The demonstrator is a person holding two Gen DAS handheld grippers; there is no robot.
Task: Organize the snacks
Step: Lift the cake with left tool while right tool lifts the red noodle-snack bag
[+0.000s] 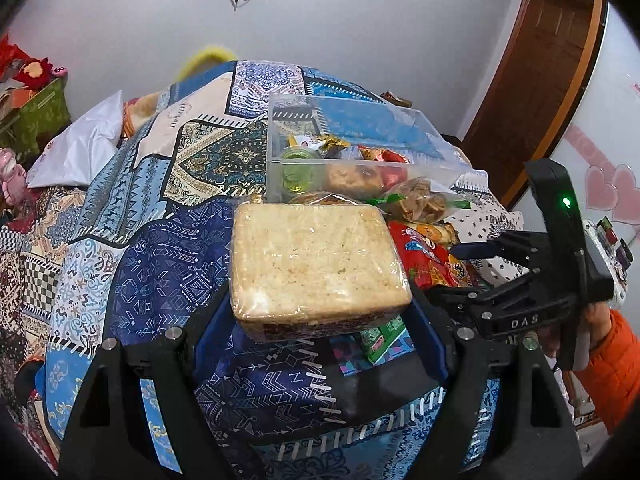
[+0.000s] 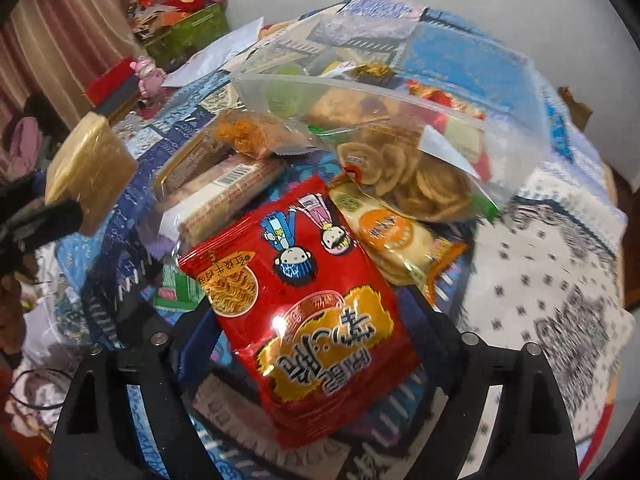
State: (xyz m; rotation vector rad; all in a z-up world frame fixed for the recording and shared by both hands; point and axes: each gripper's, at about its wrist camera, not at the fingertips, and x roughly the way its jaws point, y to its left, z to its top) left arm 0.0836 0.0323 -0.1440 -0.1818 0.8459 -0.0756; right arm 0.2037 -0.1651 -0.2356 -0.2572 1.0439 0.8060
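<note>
The left gripper (image 1: 320,312) clamps a wrapped rice cake (image 1: 318,268), while the right gripper's (image 2: 316,344) open jaws straddle a red noodle packet (image 2: 308,312) at six o'clock of the clear bin (image 2: 360,92).

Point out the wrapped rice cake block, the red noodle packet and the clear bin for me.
wrapped rice cake block (image 1: 316,264), left wrist view, middle of its top face.
red noodle packet (image 2: 308,312), right wrist view, centre of its front.
clear bin (image 1: 280,152), left wrist view, its left wall.

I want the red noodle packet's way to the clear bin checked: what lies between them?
In the right wrist view, a round-cracker pack and a bag of curled chips lie between the red noodle packet and the clear bin.
</note>
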